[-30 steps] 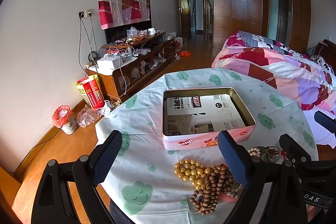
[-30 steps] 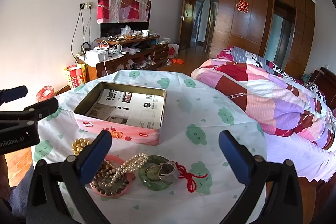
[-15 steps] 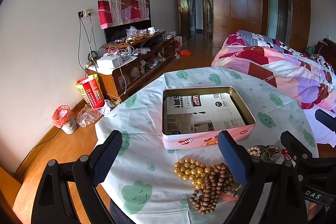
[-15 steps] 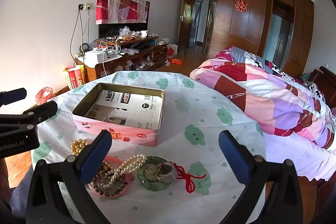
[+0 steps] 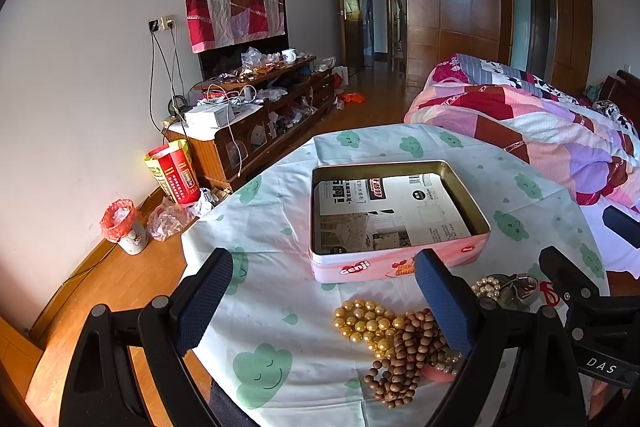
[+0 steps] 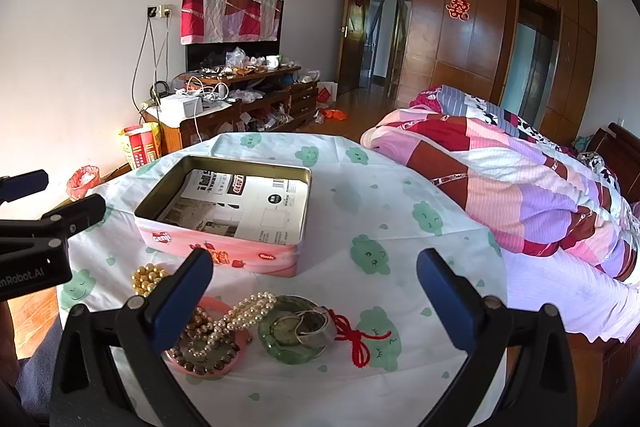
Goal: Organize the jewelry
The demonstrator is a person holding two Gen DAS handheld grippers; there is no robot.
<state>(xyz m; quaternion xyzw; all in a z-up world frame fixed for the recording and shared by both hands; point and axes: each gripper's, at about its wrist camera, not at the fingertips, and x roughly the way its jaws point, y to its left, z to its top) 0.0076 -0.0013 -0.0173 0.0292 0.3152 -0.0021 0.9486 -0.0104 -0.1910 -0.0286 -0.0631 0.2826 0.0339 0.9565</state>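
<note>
**Hovering Over the Jewelry**

We hold our left claw (image 5: 320, 299) and right claw (image 6: 312, 291) level above the worktop (image 6: 420, 183), both spread wide, gripping nothing. One tin (image 6: 224, 251) sits behind four bead strands (image 5: 394, 343), one green bangle (image 6: 296, 351).

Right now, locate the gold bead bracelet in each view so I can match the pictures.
Left wrist: gold bracelet lies low centre, between the gripper fingers, touching the brown beads.
Right wrist: gold bracelet sits lower left, partly behind the left finger.
Shared landmark: the pink tin just beyond it.
</note>
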